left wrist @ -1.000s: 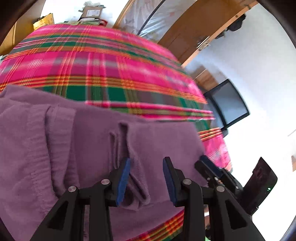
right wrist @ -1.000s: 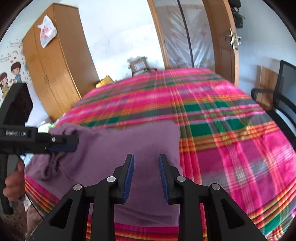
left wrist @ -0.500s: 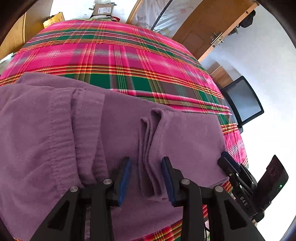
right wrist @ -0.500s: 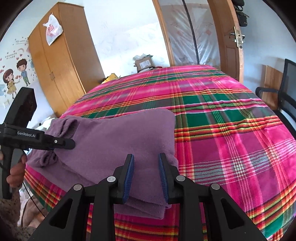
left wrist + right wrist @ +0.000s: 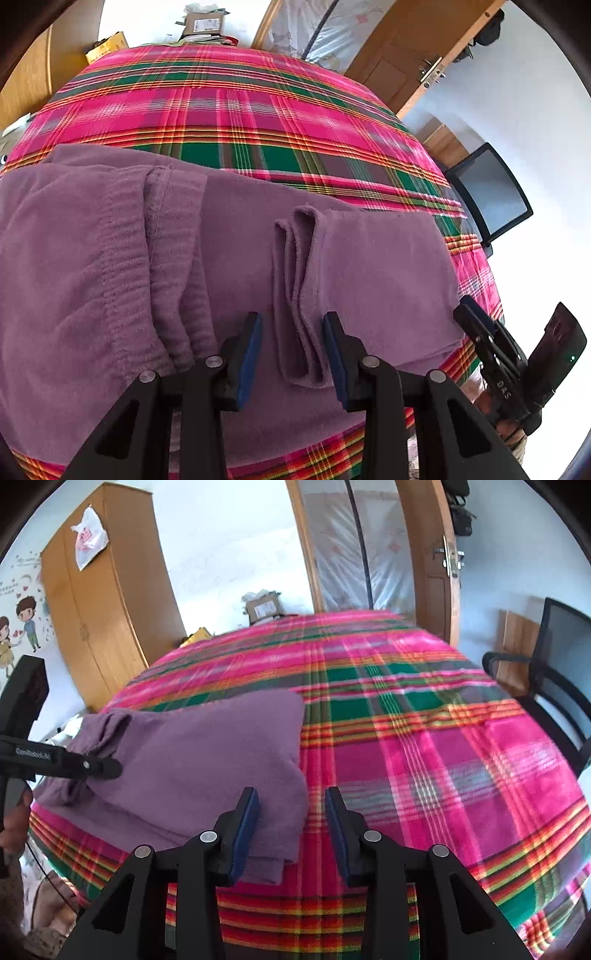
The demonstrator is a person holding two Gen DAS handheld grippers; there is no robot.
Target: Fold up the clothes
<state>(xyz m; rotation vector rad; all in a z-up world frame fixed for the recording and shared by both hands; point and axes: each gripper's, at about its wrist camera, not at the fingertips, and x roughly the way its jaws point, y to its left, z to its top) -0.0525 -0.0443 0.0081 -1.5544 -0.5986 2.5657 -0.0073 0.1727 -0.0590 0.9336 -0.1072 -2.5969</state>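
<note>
Right gripper (image 5: 291,825) jaws are opening, nothing clamped; half a second ago they stood narrower over the purple garment's (image 5: 229,280) corner, which now lies at 9 o'clock of the gap. Left gripper (image 5: 291,350) is part open, straddling the folded edges without pinching. Garment rests on the plaid bedcover (image 5: 424,738) near the front edge. Fold looks laid down; likely release done.

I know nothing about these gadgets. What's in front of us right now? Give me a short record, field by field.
Surface: bed with a pink and green plaid blanket
Clothing: purple garment, partly folded, near the bed's front edge
Left hand-held gripper: open, a fold of the garment between its jaws, not pinched
Right hand-held gripper: jaws opening over the garment's corner, gripping nothing
Background: wooden wardrobe, black chair, cardboard box
</note>
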